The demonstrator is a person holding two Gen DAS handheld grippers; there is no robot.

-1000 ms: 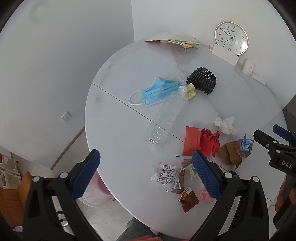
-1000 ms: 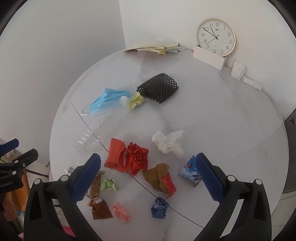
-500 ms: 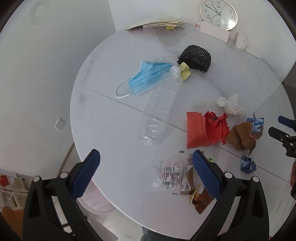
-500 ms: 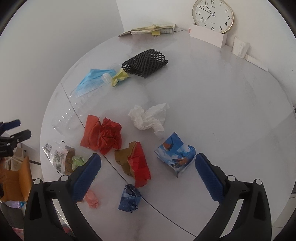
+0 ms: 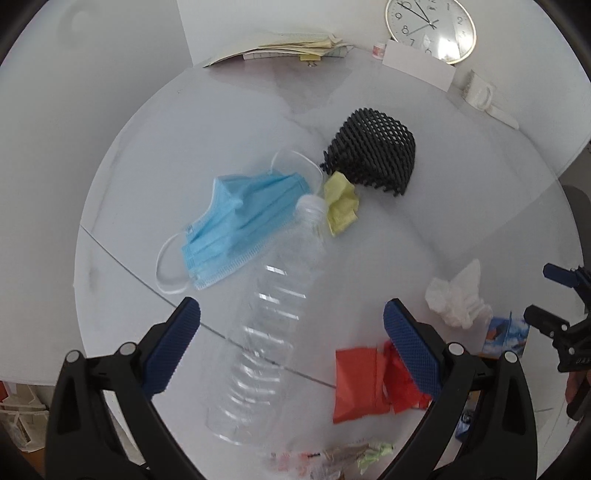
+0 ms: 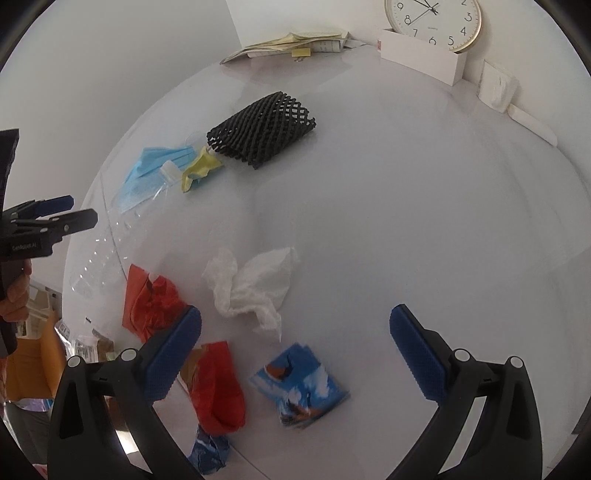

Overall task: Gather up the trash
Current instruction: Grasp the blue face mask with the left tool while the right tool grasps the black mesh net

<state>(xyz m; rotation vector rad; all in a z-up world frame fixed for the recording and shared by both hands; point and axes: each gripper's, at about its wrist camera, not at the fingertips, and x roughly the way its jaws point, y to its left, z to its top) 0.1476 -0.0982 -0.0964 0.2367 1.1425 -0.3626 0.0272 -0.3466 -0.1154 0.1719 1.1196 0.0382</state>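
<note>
Trash lies scattered on a round white table (image 5: 461,192). My left gripper (image 5: 291,325) hangs open over a clear plastic bottle (image 5: 273,321), which lies between its fingers. Beyond the bottle are a blue face mask (image 5: 240,225), a yellow paper scrap (image 5: 341,208) and a black foam net (image 5: 373,151). Red paper (image 5: 364,384) lies at the lower right. My right gripper (image 6: 295,332) is open above a blue printed wrapper (image 6: 301,387), with a crumpled white tissue (image 6: 251,284) just beyond it. Red wrappers (image 6: 218,387) and a blue crumpled ball (image 6: 208,452) lie to its left.
A wall clock (image 6: 432,20), a white card holder (image 6: 421,55) and a stack of papers (image 6: 291,42) stand at the table's far edge. Small wrappers (image 5: 332,456) lie at the near edge. A person's hand (image 6: 16,295) holds the left gripper's handle at the left.
Both grippers have moved forward and lower over the table. The left one now frames the bottle; the right one has closed in on the blue printed wrapper. Both stay open.
</note>
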